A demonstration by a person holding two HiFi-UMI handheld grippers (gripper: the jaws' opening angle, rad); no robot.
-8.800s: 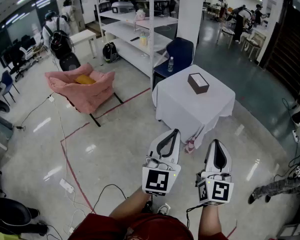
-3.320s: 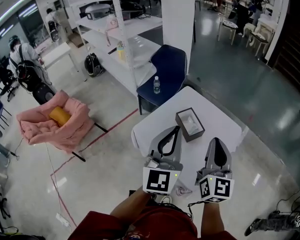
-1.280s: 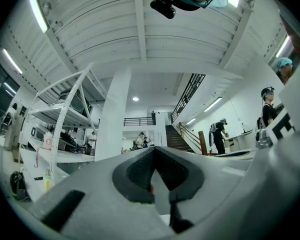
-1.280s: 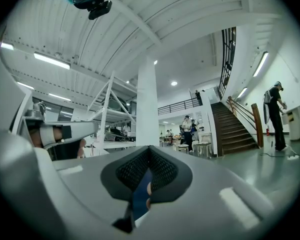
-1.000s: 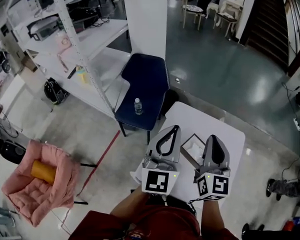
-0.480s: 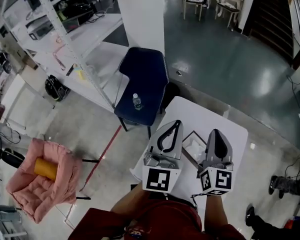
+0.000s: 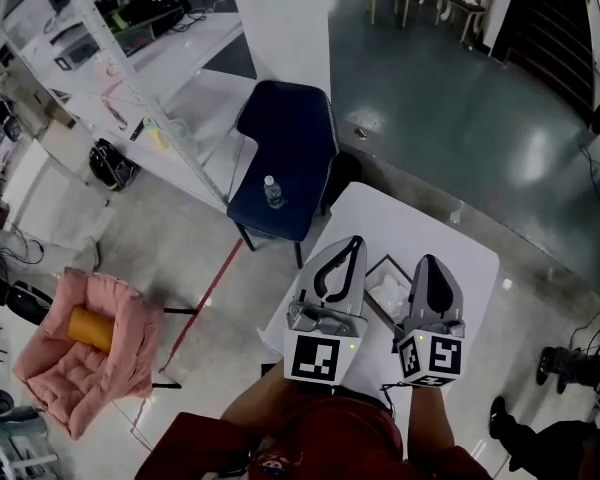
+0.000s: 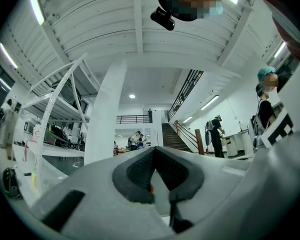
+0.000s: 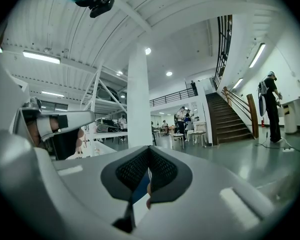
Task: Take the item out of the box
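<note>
On white table [image 7: 410, 223], open box [image 7: 385, 282] partly hidden behind left claw [image 7: 353, 245] at 9 o'clock, right claw [image 7: 432, 264] at 3; both claws closed, empty; box contents unclear.

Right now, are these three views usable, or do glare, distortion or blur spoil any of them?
Head view: sharp, wide-angle bending leans the pillar, lamp glare on the dark floor, box partly hidden by the left gripper and right gripper. Left gripper view: heavy fisheye, black corners, ceiling lamp blown out, gripper body soft. Right gripper view: same fisheye and dark rim, background sharp.
</note>
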